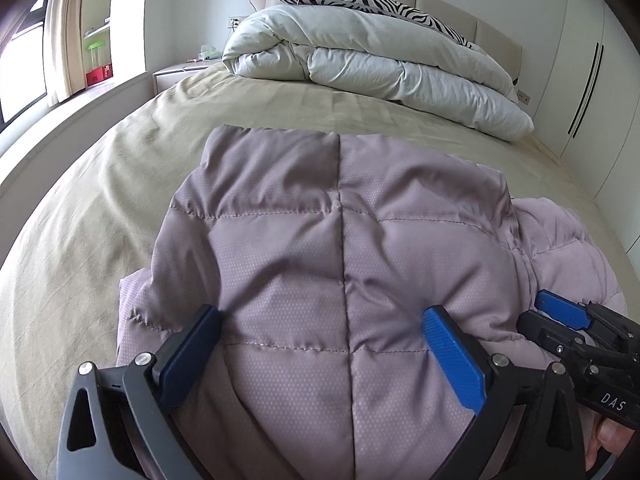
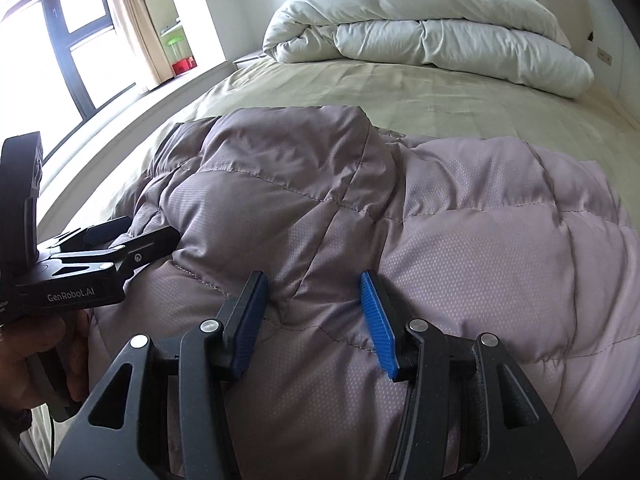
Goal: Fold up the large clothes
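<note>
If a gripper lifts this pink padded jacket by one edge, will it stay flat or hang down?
The jacket will likely sag and unfold: it is soft, quilted and already creased. Its puffy panels suggest lightness for its bulk. The sheeny fabric may slip between the left gripper's open pads.

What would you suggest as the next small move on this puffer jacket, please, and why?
Probably close both grippers on the folded mauve puffer jacket: the left gripper and right gripper are open, each straddling a puffed ridge at its near edge, nothing pinched yet.

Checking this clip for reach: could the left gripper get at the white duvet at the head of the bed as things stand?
Probably not without moving. The left gripper is open over the jacket, and bare sheet lies between it and the duvet; nothing blocks the way.
</note>
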